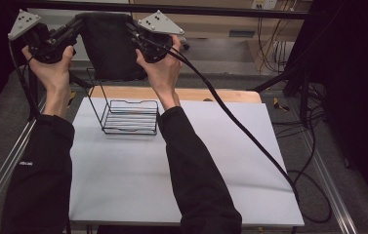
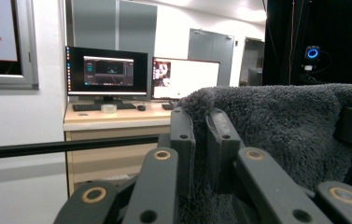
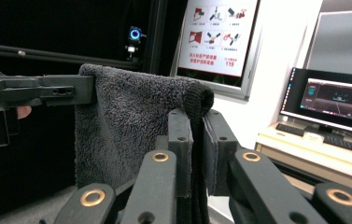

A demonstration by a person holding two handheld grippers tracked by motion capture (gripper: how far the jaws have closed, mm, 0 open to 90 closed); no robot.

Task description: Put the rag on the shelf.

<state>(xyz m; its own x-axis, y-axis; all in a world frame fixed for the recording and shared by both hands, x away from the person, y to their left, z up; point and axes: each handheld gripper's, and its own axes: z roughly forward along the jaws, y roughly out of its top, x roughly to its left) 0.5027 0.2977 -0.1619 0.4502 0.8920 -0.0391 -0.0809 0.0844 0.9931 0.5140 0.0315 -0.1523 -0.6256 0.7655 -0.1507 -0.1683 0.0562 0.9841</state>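
High view: person's two hands raised above far edge of table point(image 1: 186, 161), each w/ a gripper; dark grey towel point(image 1: 109, 46) stretched between them and hanging down as a flat panel. Left gripper point(image 1: 74, 30) clamps towel's upper left corner; right gripper point(image 1: 133, 31) clamps upper right corner. Both sets of jaws narrow, pinched on the cloth. Towel hangs over far part of table, lower edge just above the upright back of a black wire rack point(image 1: 128, 116), which stands on the white table top betw. the two forearms. Cable from right gripper trails across table to its right side. Left gripper view: towel point(image 2: 276, 130) gripped at its rolled corner betw. the two black jaws, fabric running off to the right; desk w/ two monitors point(image 2: 141, 72) behind. Right gripper view: towel point(image 3: 131, 126) corner nipped betw. jaws, cloth spreading left to the left gripper point(image 3: 38, 91), whose jaws hold the opposite corner; wall poster point(image 3: 218, 35) behind.
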